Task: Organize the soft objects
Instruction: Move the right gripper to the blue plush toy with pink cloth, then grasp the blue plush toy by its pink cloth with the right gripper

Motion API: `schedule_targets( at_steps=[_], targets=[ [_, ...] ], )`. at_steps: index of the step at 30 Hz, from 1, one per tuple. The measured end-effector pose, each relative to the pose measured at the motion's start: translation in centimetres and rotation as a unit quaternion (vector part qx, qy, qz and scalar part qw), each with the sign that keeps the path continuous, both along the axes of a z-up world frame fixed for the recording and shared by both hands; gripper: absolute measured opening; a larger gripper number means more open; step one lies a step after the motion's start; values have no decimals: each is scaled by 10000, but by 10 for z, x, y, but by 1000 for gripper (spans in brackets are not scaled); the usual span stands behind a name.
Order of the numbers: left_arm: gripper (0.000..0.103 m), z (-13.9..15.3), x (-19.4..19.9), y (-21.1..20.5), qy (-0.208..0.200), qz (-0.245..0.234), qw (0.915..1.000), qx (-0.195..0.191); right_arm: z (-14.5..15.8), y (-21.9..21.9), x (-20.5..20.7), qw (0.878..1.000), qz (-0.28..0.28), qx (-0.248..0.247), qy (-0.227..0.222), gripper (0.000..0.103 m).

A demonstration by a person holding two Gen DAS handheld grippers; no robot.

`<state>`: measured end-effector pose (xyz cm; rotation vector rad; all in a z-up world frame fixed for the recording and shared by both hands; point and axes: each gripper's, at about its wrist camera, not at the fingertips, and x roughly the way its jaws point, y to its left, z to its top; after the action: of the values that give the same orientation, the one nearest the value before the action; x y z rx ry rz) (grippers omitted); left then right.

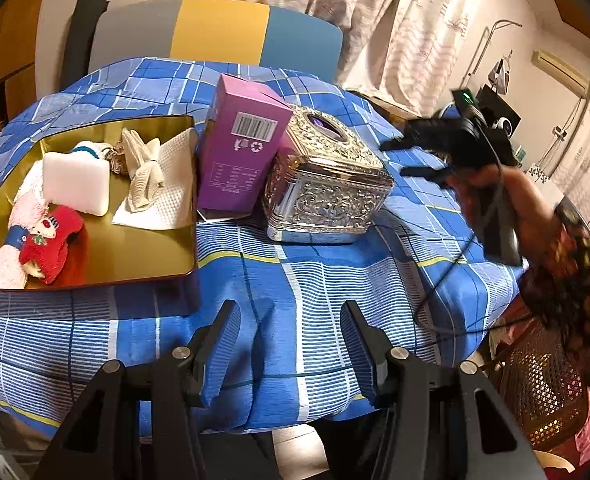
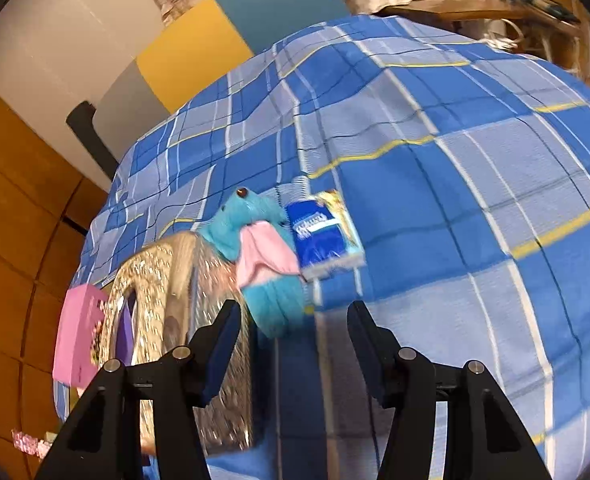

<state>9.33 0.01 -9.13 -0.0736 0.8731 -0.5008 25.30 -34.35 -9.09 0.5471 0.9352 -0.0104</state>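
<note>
Both views are lit by warm, fairly dim indoor light, and strong fisheye bending with dark corners is seen at the edges. Glare is thrown off the silver embossed box [image 1: 327, 188] and gold tray [image 1: 143, 240]. The right wrist view is smeared by motion blur, most on the blue plush toy [image 2: 263, 248].

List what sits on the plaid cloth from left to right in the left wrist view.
Gold tray holding soft items → purple box → ornate silver tissue box → right gripper, held above the cloth's right edge.
</note>
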Motion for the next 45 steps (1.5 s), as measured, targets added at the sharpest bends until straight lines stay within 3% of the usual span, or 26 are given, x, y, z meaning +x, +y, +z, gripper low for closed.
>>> schedule_targets(
  at_steps=[6,14,16,18,21,23,24,29,34,36,40,43,44,45],
  targets=[
    [53,-1,2,-4,46,-19,10000,42,-17,1,36,9982,144,538,222,51],
    [53,-2,3,-5,105,-14,9999,74,-57,-5,69,9827,-293,1673,733,50],
    [53,-1,3,-6,114,-10,9999,88,-70,-2,76,9786,-365,1822,886,43],
    [53,-1,3,-6,110,-12,9999,103,-78,-3,78,9745,-450,1993,933,28],
    [53,1,2,-7,80,-27,9999,107,-72,-2,75,9777,-327,1952,703,11],
    [53,1,4,-9,109,-24,9999,115,-62,-3,68,9796,-303,1927,478,8],
    [53,1,6,-11,136,-28,9998,113,-55,-6,64,9806,-284,1905,377,1],
    [53,3,11,-26,170,-149,9997,69,-16,-14,38,9871,29,1602,-83,1],
    [53,11,12,-50,95,-379,9992,52,2,-39,-2,9923,-42,1208,-276,1],
    [53,14,12,-59,46,-472,9988,88,3,-52,-16,9932,-125,1116,-294,1],
    [53,23,16,-83,-26,-683,9976,112,-4,-83,-47,9989,-312,346,-92,1],
    [53,29,22,-103,-32,-782,9969,98,-14,-107,-66,9988,-469,115,4,7],
    [53,31,25,-108,-25,-792,9968,106,-13,-113,-72,9990,-440,30,-77,17],
    [53,33,28,-114,-13,-788,9968,119,-11,-116,-76,9992,-336,-59,-216,44]
  ],
)
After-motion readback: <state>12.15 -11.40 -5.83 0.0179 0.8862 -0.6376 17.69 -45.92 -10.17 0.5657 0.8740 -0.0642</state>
